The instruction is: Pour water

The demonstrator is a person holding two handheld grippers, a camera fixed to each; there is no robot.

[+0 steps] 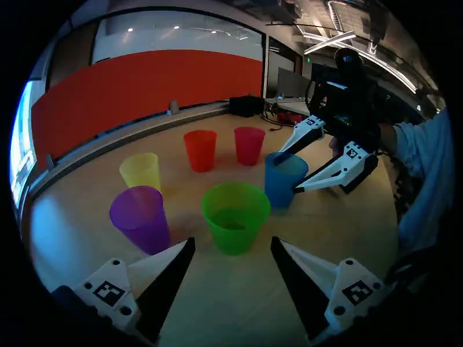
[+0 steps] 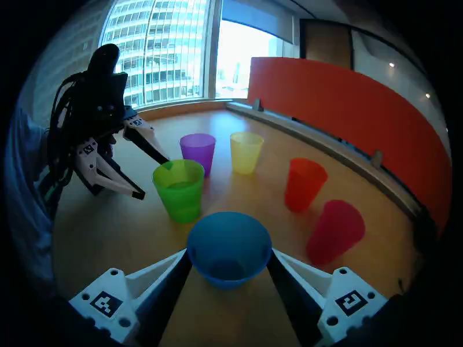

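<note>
1. The left gripper (image 1: 231,254) hangs with jaws spread, just short of the green cup (image 1: 234,217).
2. The right gripper (image 2: 228,253) pinches the blue cup (image 2: 228,240), upright on the table (image 2: 116,231).
3. Farther off stand the purple cup (image 1: 142,217), yellow cup (image 1: 140,170), orange cup (image 1: 200,149) and red cup (image 1: 249,144).

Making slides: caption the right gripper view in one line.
Right tool flanks the blue cup; left tool hovers open by the green cup; purple cup, yellow cup, orange cup, red cup beyond.
</note>
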